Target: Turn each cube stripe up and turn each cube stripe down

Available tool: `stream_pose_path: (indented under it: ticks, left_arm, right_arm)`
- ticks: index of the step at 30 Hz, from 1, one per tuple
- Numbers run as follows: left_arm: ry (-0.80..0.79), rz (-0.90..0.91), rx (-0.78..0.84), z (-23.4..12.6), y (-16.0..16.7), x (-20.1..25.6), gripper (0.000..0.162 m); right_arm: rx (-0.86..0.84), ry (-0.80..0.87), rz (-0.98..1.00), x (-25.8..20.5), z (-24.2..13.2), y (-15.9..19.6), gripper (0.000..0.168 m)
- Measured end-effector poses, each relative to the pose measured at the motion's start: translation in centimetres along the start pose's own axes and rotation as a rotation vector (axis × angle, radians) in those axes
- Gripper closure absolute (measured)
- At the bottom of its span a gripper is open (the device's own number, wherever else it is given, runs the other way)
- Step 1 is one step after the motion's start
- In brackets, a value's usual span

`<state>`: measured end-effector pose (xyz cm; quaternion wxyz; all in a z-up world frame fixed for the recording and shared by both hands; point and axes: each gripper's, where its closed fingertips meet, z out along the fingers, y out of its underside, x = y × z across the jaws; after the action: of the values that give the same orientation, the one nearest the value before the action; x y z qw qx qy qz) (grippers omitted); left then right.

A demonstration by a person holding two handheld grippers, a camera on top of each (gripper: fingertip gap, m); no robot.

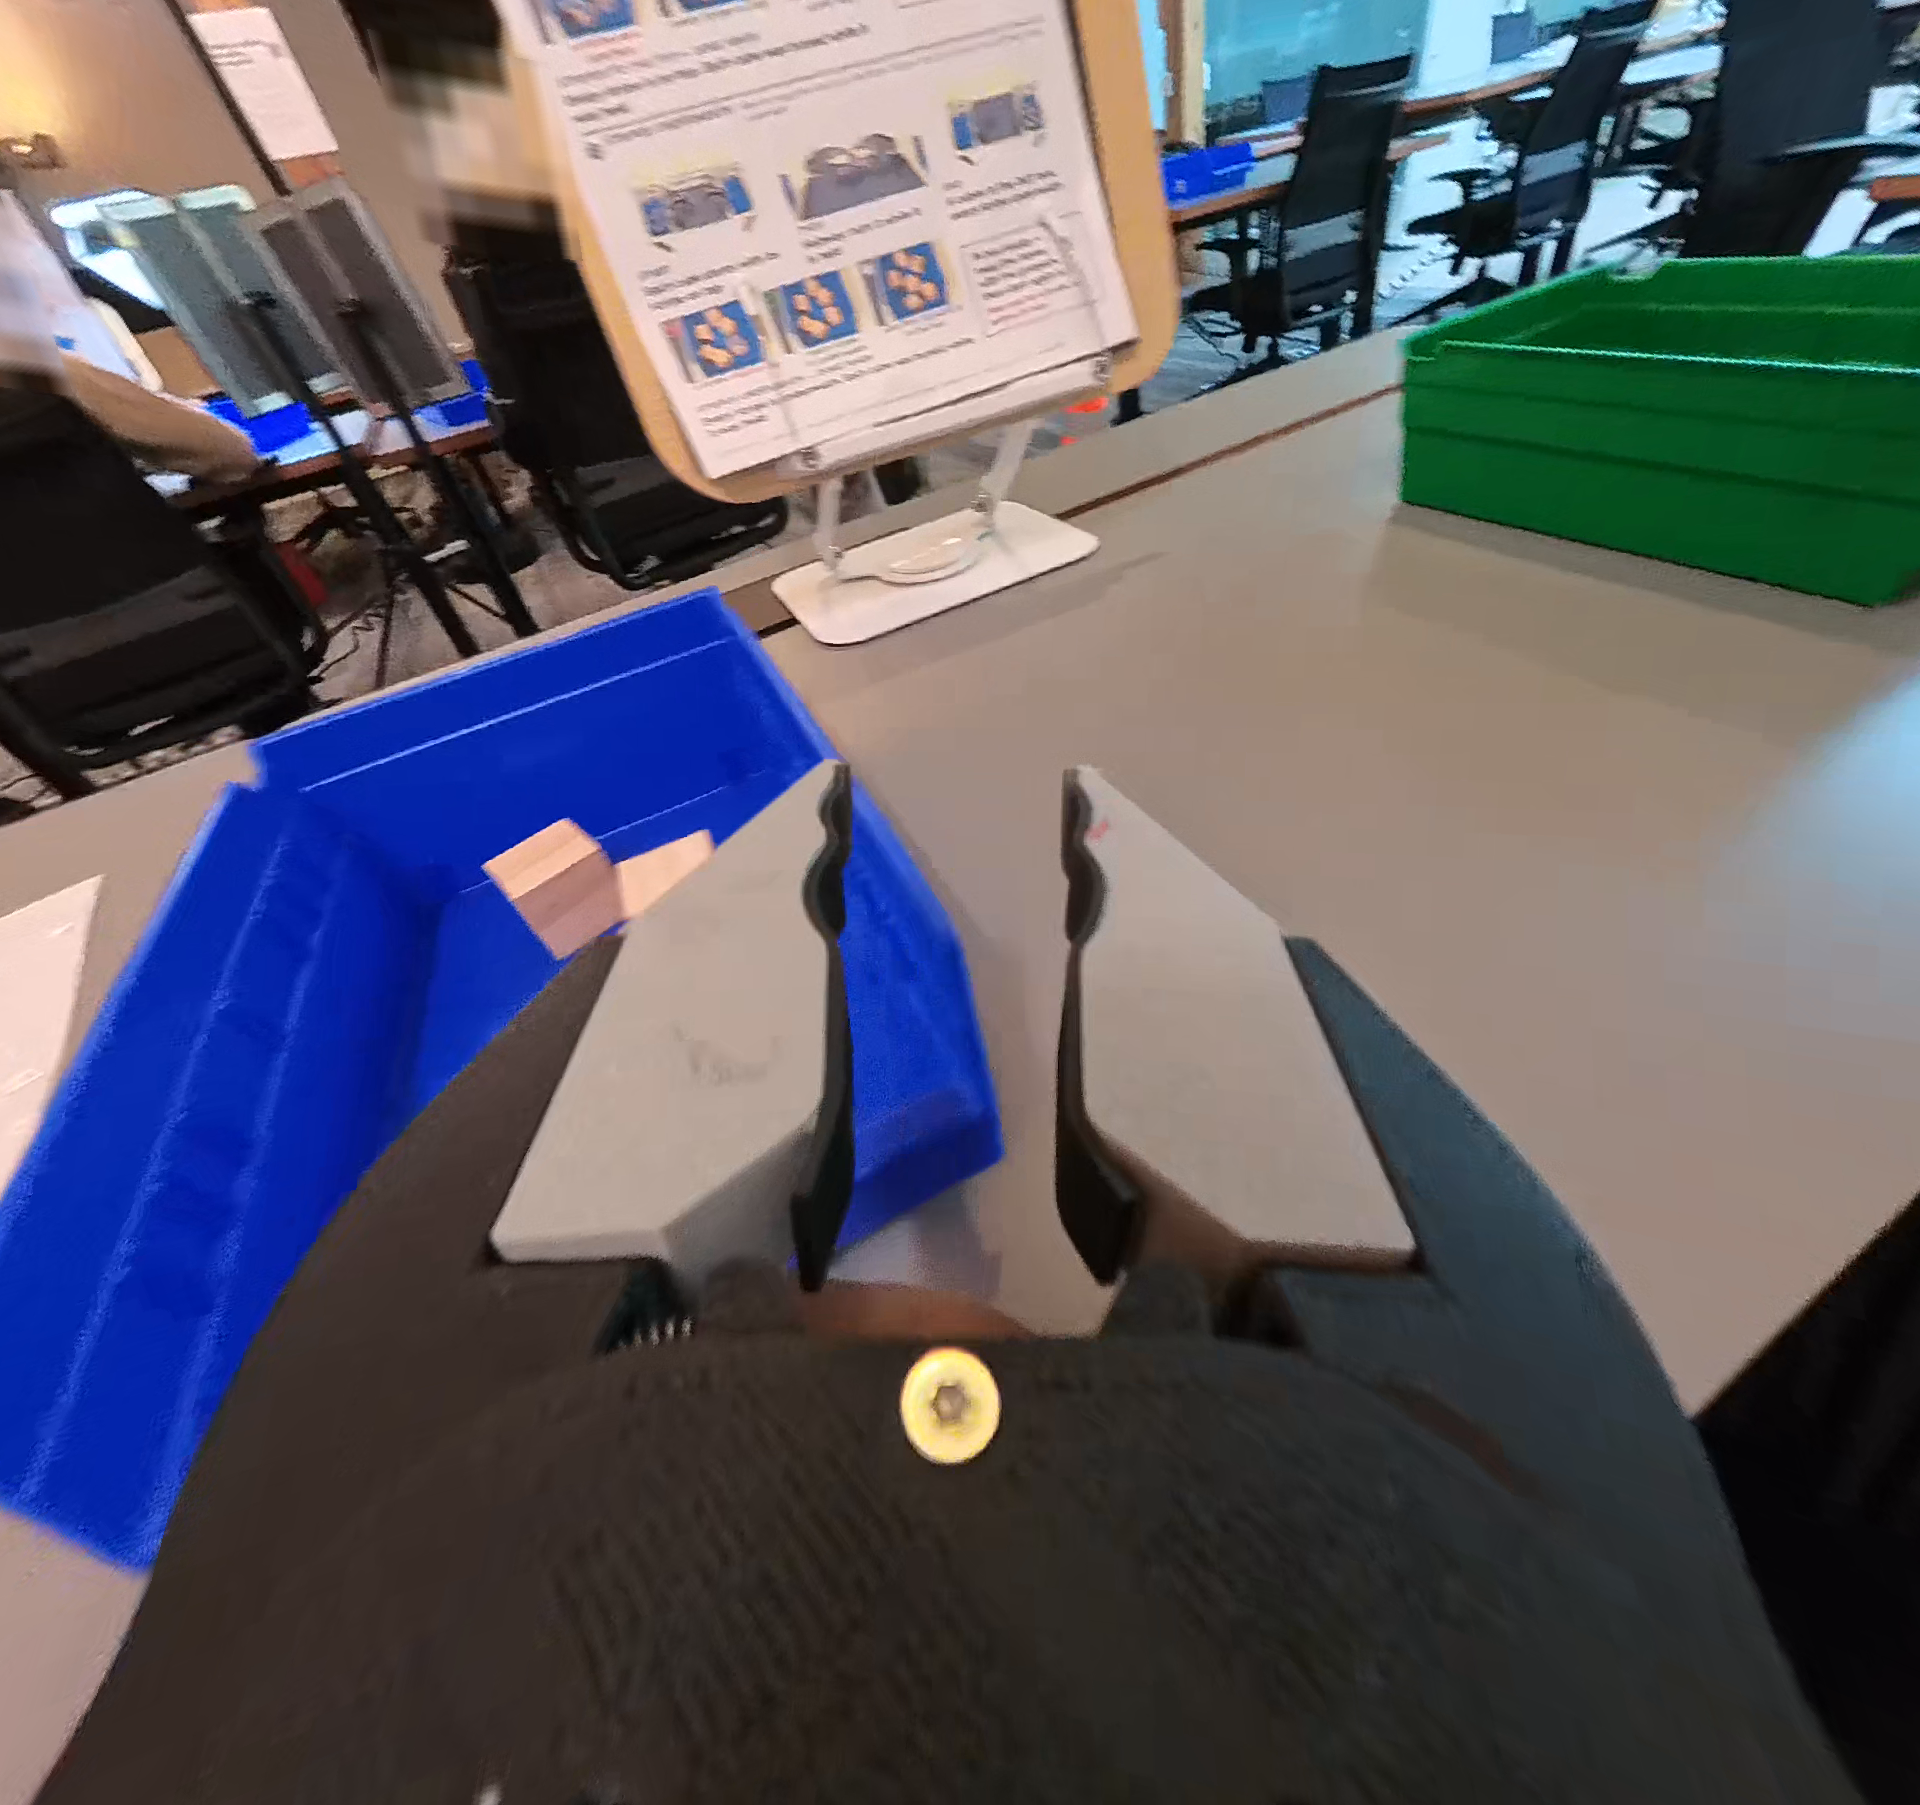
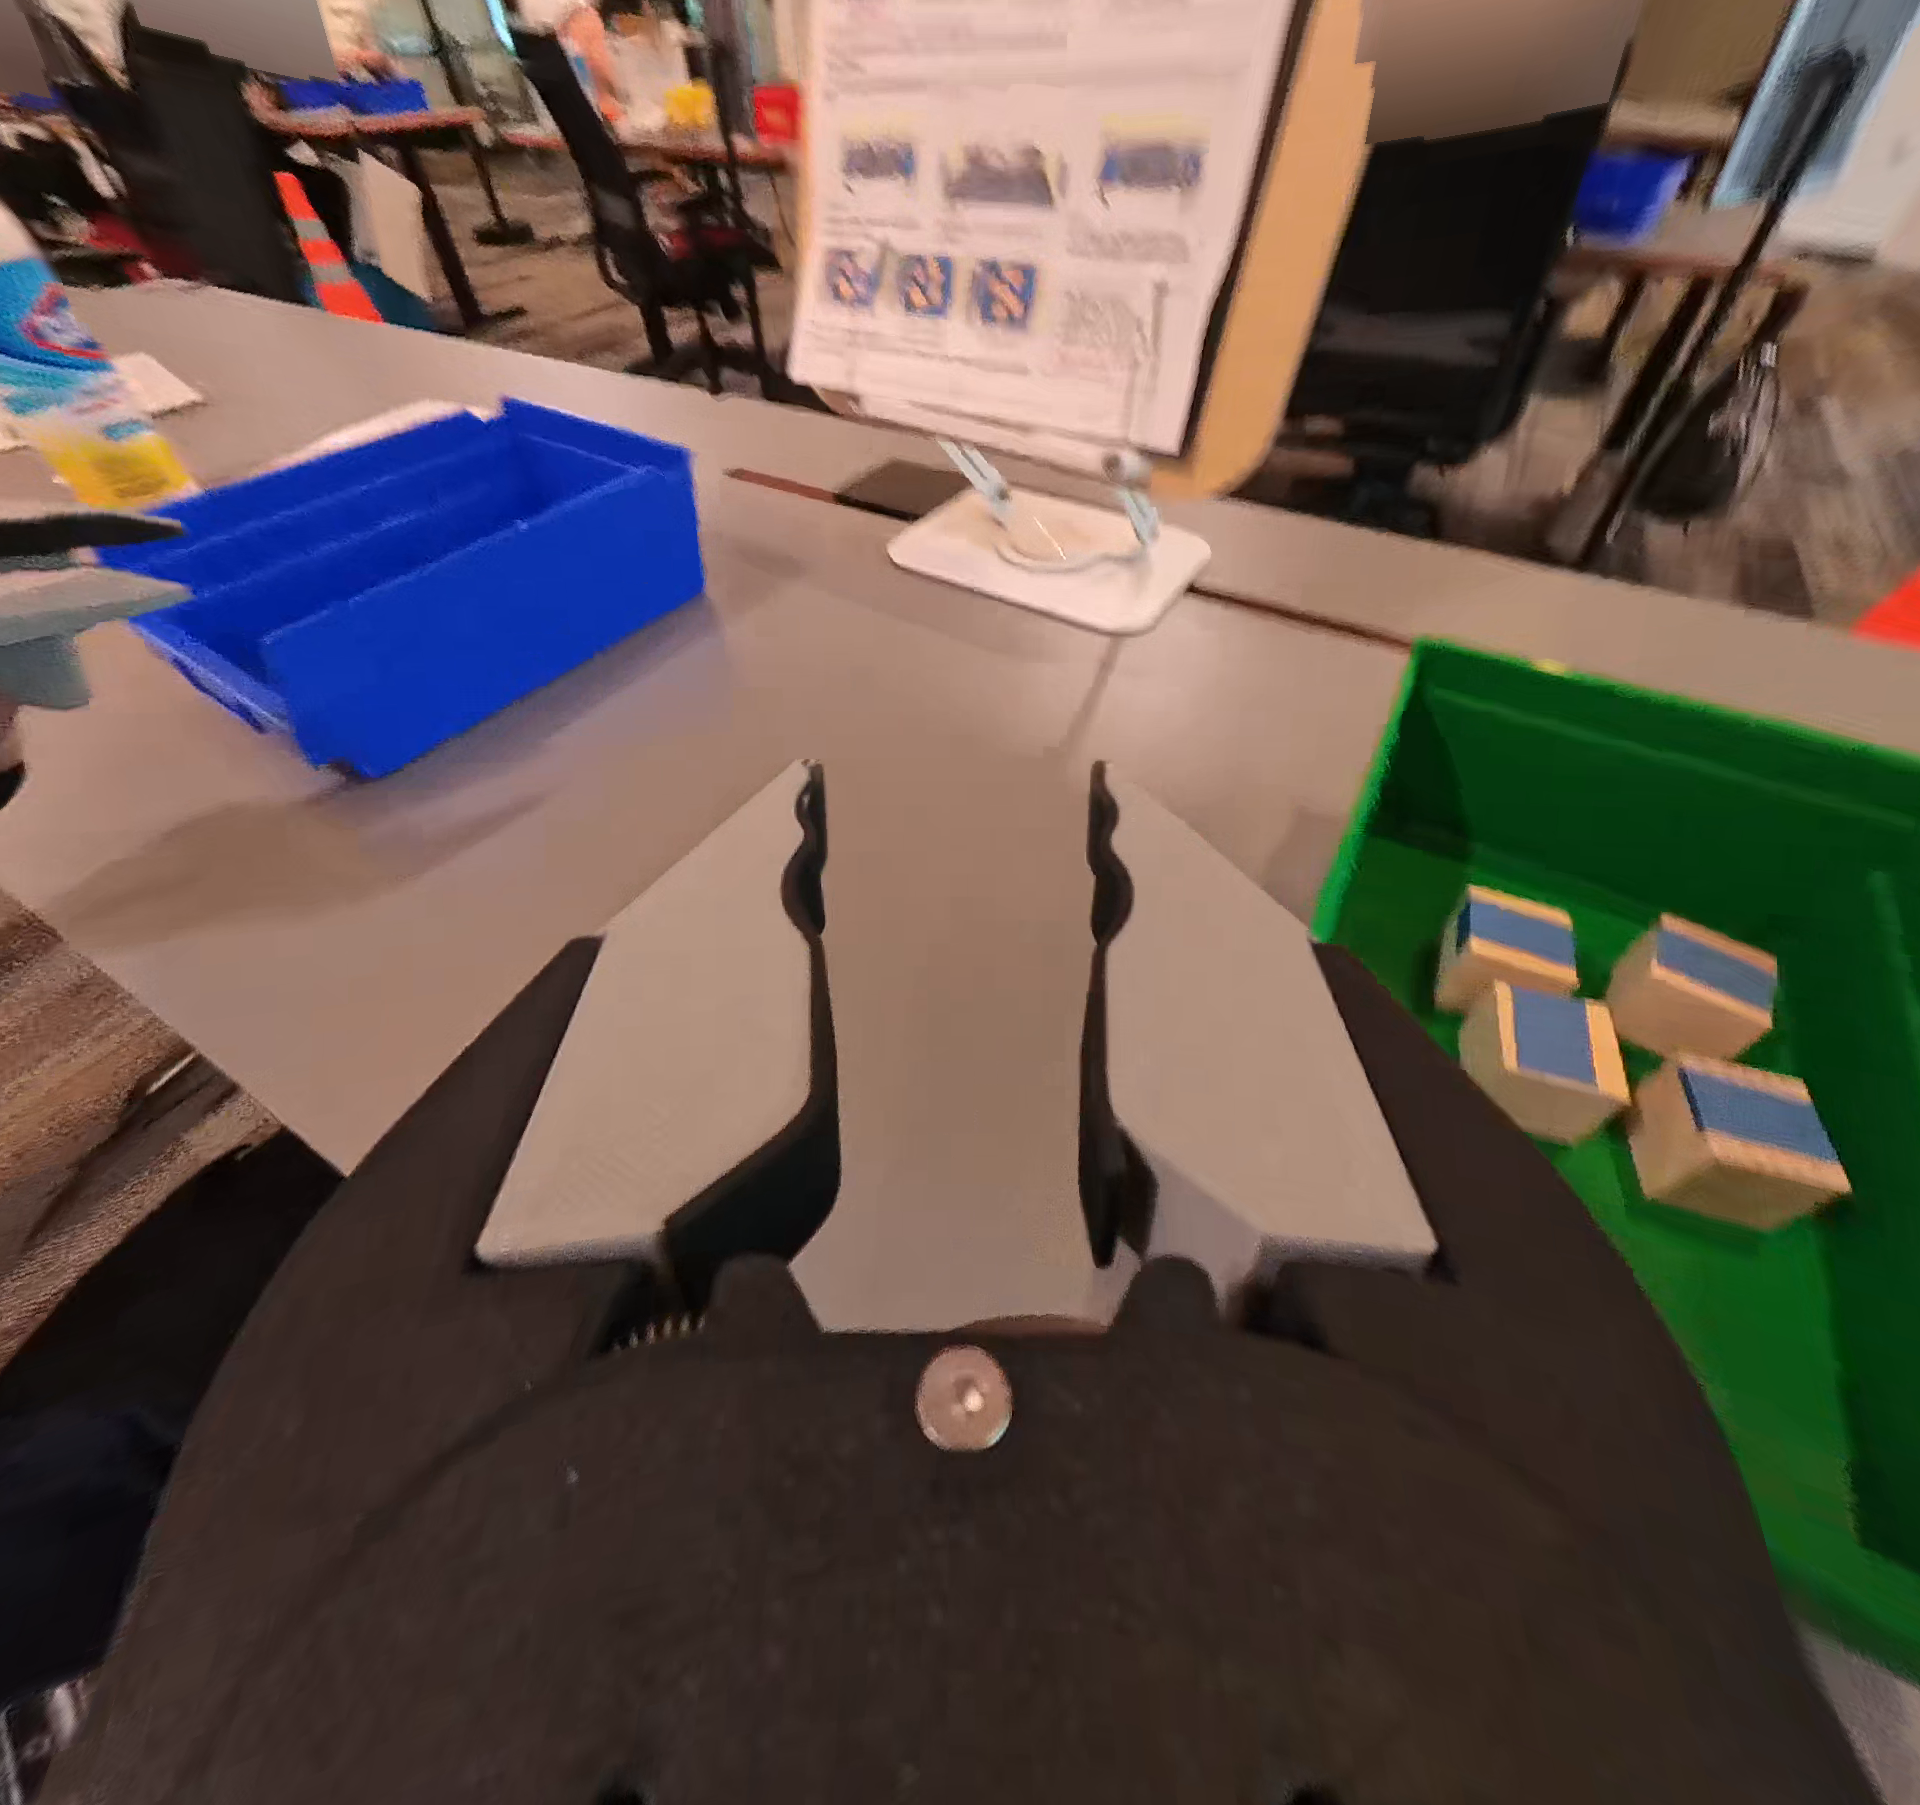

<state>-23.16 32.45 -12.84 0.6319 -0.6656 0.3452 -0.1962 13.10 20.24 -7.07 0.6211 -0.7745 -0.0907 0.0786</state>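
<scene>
Left wrist view: empty, parted left gripper (image 1: 956, 789) half hides plain wooden cubes (image 1: 551, 888) in blue bin (image 1: 436, 768).

Tan cubes (image 2: 1636, 1049) with blue stripes, green tray (image 2: 1621, 768); blue bin (image 2: 468, 602), grey table (image 2: 935, 675)

**Cubes in two bins**

To my right, four wooden cubes (image 2: 1631, 1049) sit clustered on the floor of the green bin (image 2: 1455, 737), close together, each with its blue stripe facing up. To my left, two more pale wooden cubes (image 1: 582, 888) lie side by side inside the blue bin (image 1: 499, 747); the faces I see on them are bare wood.
</scene>
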Motion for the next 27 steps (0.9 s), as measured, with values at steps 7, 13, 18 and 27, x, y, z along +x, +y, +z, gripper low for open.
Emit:
stream_pose_path:
  ticks: [7, 13, 18, 27]
  left_arm:
    - [-0.096, -0.137, -0.011, -1.0, 1.6, -5.0, 0.125]
    - [-0.096, -0.157, -0.039, -0.4, 3.0, -5.7, 0.124]
    - [-0.096, -0.155, -0.051, -0.1, 3.2, -5.9, 0.124]
    - [-0.104, -0.197, -0.357, 7.0, 4.0, -10.1, 0.105]
  right_arm:
    - [0.015, -0.107, -0.044, -3.6, 0.9, -0.1, 0.124]
    - [-0.056, -0.147, -0.021, -4.4, 3.0, 1.8, 0.124]
    - [-0.077, -0.156, -0.031, -4.8, 3.8, 2.4, 0.124]
    - [-0.072, -0.152, -0.050, -5.1, 3.5, 2.0, 0.125]
